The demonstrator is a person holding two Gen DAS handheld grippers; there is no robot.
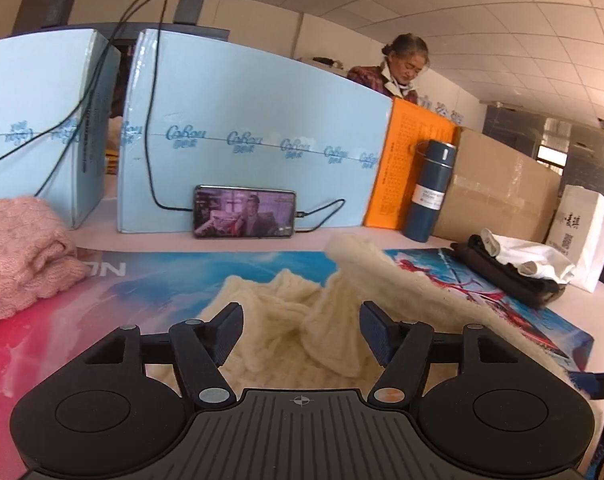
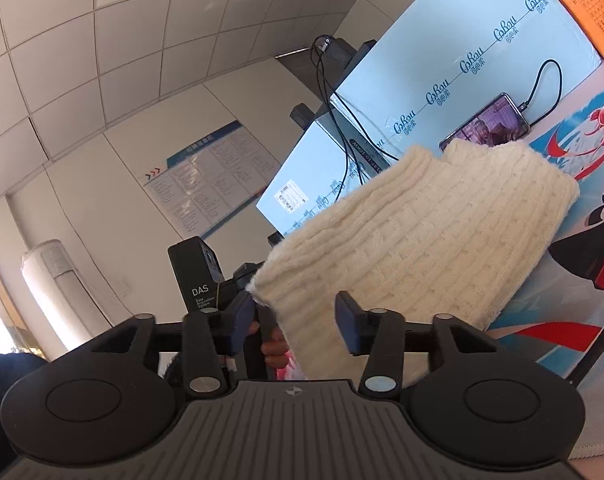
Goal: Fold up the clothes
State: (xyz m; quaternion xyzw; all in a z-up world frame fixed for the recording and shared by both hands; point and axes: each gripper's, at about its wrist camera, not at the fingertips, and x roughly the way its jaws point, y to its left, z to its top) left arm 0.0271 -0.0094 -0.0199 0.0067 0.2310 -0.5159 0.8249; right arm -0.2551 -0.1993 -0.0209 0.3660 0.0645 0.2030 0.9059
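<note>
Cream knit sweater (image 1: 286, 320) lies bunched on the printed mat (image 1: 182, 276), directly ahead at twelve o'clock of the left gripper (image 1: 302, 330), whose jaws are spread wide above it. Right gripper (image 2: 298, 322) is also spread, with a raised fold of that sweater (image 2: 421, 232) between its fingers. Pink knitwear (image 1: 22, 248) sits at nine o'clock.
</note>
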